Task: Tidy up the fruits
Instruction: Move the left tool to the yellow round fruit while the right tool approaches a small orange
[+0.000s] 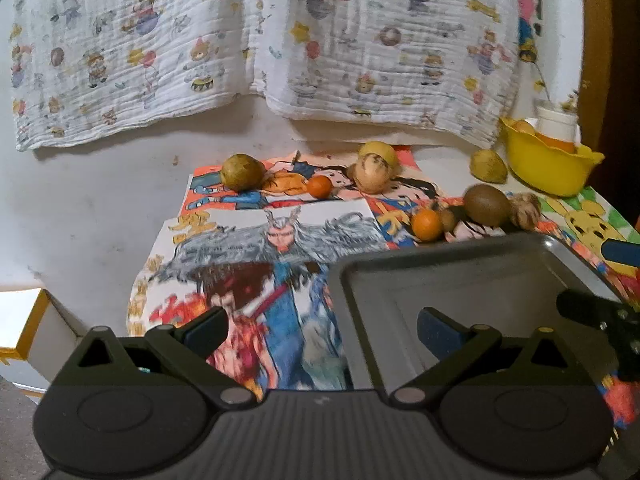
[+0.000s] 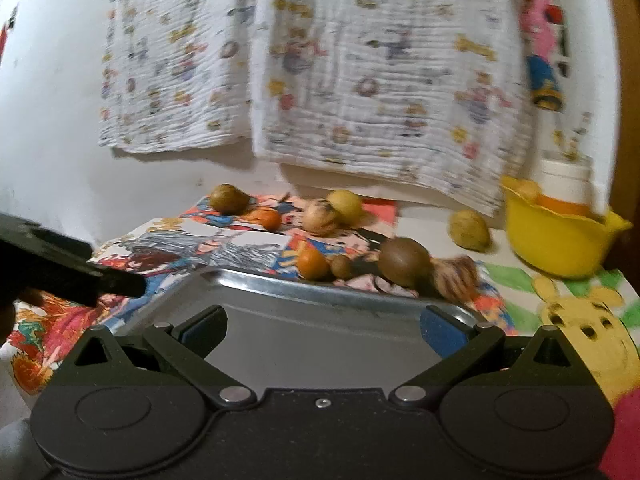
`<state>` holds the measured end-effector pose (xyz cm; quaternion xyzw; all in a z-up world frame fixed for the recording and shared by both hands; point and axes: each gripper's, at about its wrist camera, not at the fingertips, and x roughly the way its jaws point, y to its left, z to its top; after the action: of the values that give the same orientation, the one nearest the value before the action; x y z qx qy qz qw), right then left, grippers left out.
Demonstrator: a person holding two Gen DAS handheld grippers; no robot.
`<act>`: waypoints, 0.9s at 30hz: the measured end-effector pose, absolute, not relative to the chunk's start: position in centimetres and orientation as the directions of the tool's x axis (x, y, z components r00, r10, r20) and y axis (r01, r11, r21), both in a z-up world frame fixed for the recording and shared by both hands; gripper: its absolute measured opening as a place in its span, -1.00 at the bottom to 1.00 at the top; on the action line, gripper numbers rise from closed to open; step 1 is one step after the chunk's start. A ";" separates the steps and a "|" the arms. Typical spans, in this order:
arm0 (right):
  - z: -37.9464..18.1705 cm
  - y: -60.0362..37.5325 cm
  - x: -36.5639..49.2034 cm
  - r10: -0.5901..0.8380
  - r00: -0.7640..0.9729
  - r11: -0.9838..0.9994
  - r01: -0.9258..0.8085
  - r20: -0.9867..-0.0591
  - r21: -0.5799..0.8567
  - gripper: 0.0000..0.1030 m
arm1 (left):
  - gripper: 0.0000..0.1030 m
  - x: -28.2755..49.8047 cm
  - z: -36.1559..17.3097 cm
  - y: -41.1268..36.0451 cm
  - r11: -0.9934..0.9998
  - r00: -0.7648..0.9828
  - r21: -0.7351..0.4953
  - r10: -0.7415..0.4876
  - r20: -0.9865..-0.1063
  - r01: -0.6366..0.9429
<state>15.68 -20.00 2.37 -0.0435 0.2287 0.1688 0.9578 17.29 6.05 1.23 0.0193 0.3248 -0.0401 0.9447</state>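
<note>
Both my tongs, the left gripper [image 1: 322, 330] and right gripper [image 2: 322, 330], hang wide open and empty over the bare grey metal tray [image 2: 304, 286], so I judge sorting is only starting. Loose fruits lie beyond its far rim; the small round orange fruit [image 2: 313, 263] sits nearest, calling for a forward reach. The yellow plastic bowl [image 2: 554, 240] already holds orange fruit.

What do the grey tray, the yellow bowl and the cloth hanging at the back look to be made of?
Tray: probably metal, perhaps stainless steel; its rolled rim glints and the floor is a dull brushed grey.
Yellow bowl: likely plastic; even bright colour, smooth soft sheen, thin wavy rim.
Hanging cloth: looks like soft crinkled cotton gauze, matte, with fine horizontal ridges and faded cartoon prints.
</note>
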 end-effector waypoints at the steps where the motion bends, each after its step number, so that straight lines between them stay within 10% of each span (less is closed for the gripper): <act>1: 2.7 -19.7 16.4 0.323 0.829 0.930 -0.366 -0.458 -0.007 0.99 | 0.99 18.0 1.4 6.4 0.996 0.786 0.009 -0.062 -0.615 0.086; 27: 4.0 -7.5 37.0 0.516 0.666 0.753 -0.653 -0.538 -0.086 0.67 | 0.99 38.3 1.0 15.5 0.996 0.819 0.025 -0.055 -0.571 0.084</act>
<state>37.02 -7.50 3.97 -0.1370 0.2492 0.3239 0.9023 38.28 15.48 1.05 0.0244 0.2984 -0.0365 0.9534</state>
